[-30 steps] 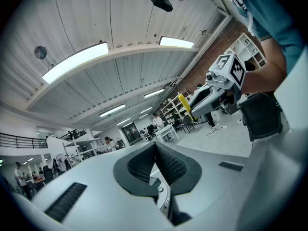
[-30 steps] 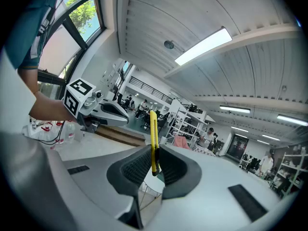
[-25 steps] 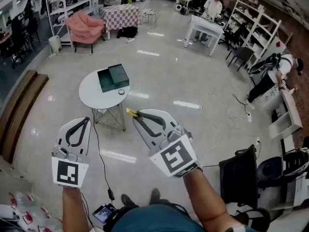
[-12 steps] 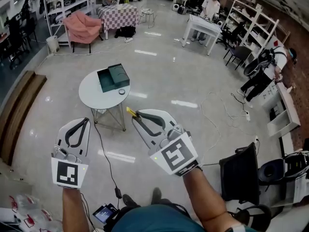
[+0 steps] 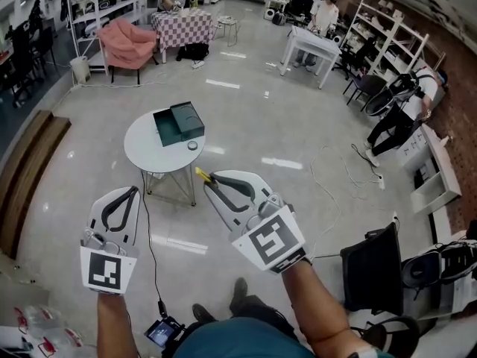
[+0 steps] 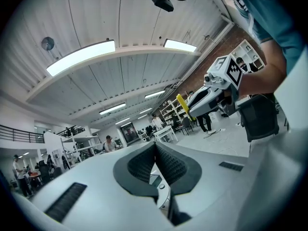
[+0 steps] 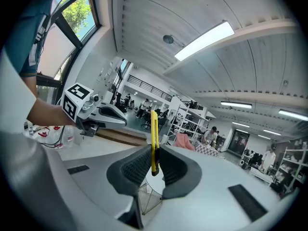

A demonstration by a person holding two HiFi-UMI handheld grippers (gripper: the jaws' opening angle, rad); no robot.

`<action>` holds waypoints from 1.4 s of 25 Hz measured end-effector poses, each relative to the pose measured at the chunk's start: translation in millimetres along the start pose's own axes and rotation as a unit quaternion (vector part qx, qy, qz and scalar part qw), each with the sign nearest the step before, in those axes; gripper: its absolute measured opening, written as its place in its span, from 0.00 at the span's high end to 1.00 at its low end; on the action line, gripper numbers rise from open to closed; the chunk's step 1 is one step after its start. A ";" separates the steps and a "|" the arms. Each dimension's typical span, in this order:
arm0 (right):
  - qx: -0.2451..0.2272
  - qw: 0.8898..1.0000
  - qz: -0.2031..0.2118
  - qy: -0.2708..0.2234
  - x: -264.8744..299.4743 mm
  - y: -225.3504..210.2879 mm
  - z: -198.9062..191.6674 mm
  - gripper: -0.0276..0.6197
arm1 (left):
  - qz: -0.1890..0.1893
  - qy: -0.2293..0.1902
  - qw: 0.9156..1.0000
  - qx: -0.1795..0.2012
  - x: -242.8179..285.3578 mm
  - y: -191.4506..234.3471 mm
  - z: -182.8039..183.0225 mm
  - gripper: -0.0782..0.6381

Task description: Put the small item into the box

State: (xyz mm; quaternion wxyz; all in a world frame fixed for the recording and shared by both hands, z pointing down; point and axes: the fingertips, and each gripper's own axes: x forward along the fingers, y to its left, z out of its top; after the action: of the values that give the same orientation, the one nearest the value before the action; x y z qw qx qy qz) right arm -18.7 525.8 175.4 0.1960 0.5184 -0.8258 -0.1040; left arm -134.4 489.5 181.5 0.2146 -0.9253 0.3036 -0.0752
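The person (image 5: 238, 340) has only stepped a little; the right gripper (image 5: 209, 177) still holds the thin yellow plastic stick (image 7: 153, 138) in shut jaws; the left gripper (image 5: 132, 190) stays shut and empty; the open dark green box (image 5: 179, 121) on the round white table (image 5: 149, 155) is still well ahead, so more walking is needed.

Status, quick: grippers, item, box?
Right gripper shut on yellow item. Left gripper shut, empty. Green box open on round table ahead, apart from both. Nothing blocking seen.
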 end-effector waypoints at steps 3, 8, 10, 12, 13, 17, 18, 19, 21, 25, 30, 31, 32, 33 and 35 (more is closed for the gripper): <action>0.000 1.000 0.009 -0.002 31.5 -3.1 -11.8 0.85 | 0.008 0.005 1.000 -0.006 11.7 15.5 -25.5 0.87; -0.002 0.999 0.040 -0.013 117.5 -31.5 -27.8 0.85 | 0.024 0.016 0.999 0.022 57.3 66.5 -72.5 0.87; -0.016 0.998 0.057 -0.016 126.7 -49.6 -29.9 0.85 | 0.037 0.029 0.999 0.018 72.7 72.6 -70.4 0.87; -0.012 0.997 0.070 -0.024 134.1 -66.8 -32.4 0.85 | 0.054 0.040 0.998 0.012 87.9 77.2 -68.8 0.87; -0.005 0.997 0.076 -0.028 138.6 -75.8 -33.8 0.85 | 0.061 0.044 0.997 0.012 96.3 79.5 -68.2 0.87; -0.006 0.994 0.099 -0.034 155.0 -115.0 -42.2 0.85 | 0.079 0.060 0.995 0.009 132.8 83.4 -67.2 0.87; -0.007 0.994 0.104 -0.036 158.4 -124.2 -43.9 0.85 | 0.084 0.065 0.994 0.005 141.1 84.3 -66.8 0.87; -0.006 0.993 0.108 -0.038 161.4 -132.3 -44.8 0.85 | 0.088 0.069 0.994 0.003 148.6 85.5 -66.0 0.87; -0.002 0.992 0.116 -0.042 167.0 -143.9 -46.4 0.85 | 0.094 0.076 0.993 0.003 159.8 87.5 -65.2 0.87; 0.009 0.990 0.127 -0.053 175.2 -157.2 -53.4 0.85 | 0.103 0.087 0.991 0.000 174.8 86.5 -70.2 0.87; 0.018 0.990 0.129 -0.060 175.5 -197.1 -61.7 0.85 | 0.098 0.093 0.991 0.009 215.7 80.9 -59.4 0.87; 0.019 0.990 0.128 -0.061 174.4 -212.3 -63.7 0.85 | 0.096 0.094 0.991 0.009 230.1 79.2 -53.9 0.87; 0.020 0.990 0.126 -0.061 173.8 -226.6 -65.6 0.85 | 0.094 0.095 0.991 0.009 243.7 78.0 -49.0 0.87; 0.019 0.990 0.125 -0.061 173.9 -238.1 -67.4 0.85 | 0.091 0.095 0.991 0.009 254.8 77.3 -45.7 0.87; 0.022 0.990 0.122 -0.060 175.8 -250.4 -70.6 0.85 | 0.086 0.096 0.992 0.009 268.5 77.6 -43.8 0.87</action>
State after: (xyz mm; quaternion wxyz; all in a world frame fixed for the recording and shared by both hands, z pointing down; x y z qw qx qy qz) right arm 148.2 259.9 183.1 0.1459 0.4106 -0.8954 -0.0918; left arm 28.7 258.5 188.7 0.1988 -0.8821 0.4009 -0.1473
